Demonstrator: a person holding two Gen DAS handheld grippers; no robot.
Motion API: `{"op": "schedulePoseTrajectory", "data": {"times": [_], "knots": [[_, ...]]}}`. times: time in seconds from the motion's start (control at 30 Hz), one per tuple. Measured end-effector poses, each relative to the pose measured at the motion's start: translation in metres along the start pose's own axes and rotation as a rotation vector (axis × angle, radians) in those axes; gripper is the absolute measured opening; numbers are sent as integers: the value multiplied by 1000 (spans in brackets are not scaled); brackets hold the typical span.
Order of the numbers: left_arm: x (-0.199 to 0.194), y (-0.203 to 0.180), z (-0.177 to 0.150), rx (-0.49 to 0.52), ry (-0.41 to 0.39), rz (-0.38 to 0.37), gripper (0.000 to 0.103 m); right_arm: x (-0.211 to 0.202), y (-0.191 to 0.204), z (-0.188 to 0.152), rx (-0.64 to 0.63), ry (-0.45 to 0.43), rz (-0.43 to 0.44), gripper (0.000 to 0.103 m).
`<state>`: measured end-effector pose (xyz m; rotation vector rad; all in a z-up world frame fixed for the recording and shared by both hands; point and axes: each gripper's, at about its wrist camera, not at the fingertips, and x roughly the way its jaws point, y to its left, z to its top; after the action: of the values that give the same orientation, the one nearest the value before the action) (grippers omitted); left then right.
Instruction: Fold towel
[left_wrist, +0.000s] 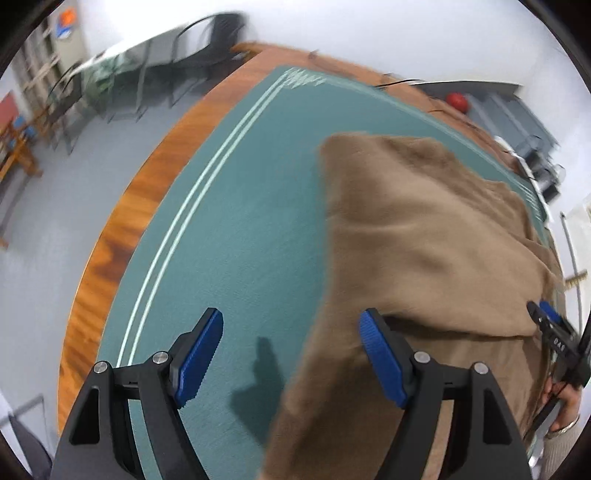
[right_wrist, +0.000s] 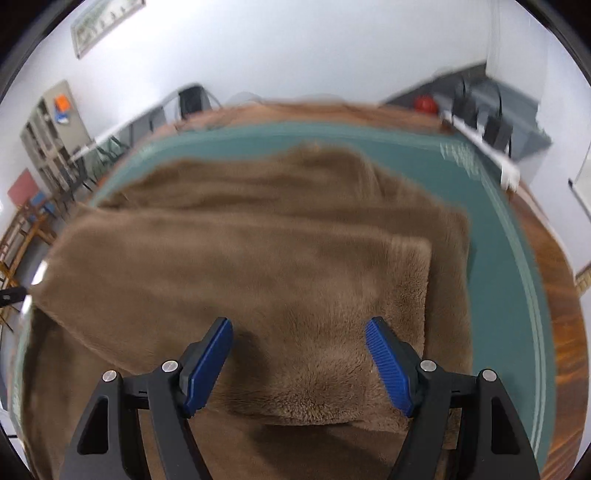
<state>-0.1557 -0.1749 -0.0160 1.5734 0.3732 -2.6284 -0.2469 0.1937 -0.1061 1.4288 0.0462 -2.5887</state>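
Both grippers spread wide, nothing pinched. My left gripper (left_wrist: 291, 354) hangs over bare green mat (left_wrist: 236, 229) just beside the towel's left edge; its right finger overlaps the cloth in view, contact unclear. My right gripper (right_wrist: 299, 363) sits above the towel (right_wrist: 258, 266), over the near-right corner of the top layer. Towel is brown, fluffy, lying on the mat on the wooden table (left_wrist: 122, 221). It's layered, not flat single-ply: right wrist view shows an upper flap with a clean right edge and near edge resting on a wider layer that sticks out to the right and beyond. So I judge at least one fold is in. Edges don't line up, though; lower layer shows past the upper on the right and far sides, and the far edge looks rumpled. Left view shows a ridge across the cloth near the right gripper (left_wrist: 550, 325), seen at the frame's right edge. Judgement: partway folded. Likely left: another fold, or squaring and flattening. Both frames motion-blurred, so fine edge detail is unreliable.
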Motion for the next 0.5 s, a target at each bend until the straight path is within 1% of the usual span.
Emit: {"op": "schedulePoseTrajectory", "data": {"times": [0.17, 0.23, 0.3, 0.37, 0.43, 0.5], "knots": [[1, -3, 4, -24, -9, -44, 80, 4, 10, -3, -36, -8, -50, 79], [1, -5, 6, -34, -12, -62, 80, -1, 9, 1, -15, -13, -54, 79], [1, -7, 8, -42, -15, -79, 80, -9, 8, 4, 11, -38, -56, 79], [16, -31, 13, 21, -2, -102, 80, -14, 9, 6, 26, -60, -66, 79], [30, -56, 19, 82, 12, -123, 80, -15, 11, 5, 32, -56, -69, 79], [54, -64, 18, 104, 58, -96, 80, -8, 12, 2, 25, -29, -76, 79]]}}
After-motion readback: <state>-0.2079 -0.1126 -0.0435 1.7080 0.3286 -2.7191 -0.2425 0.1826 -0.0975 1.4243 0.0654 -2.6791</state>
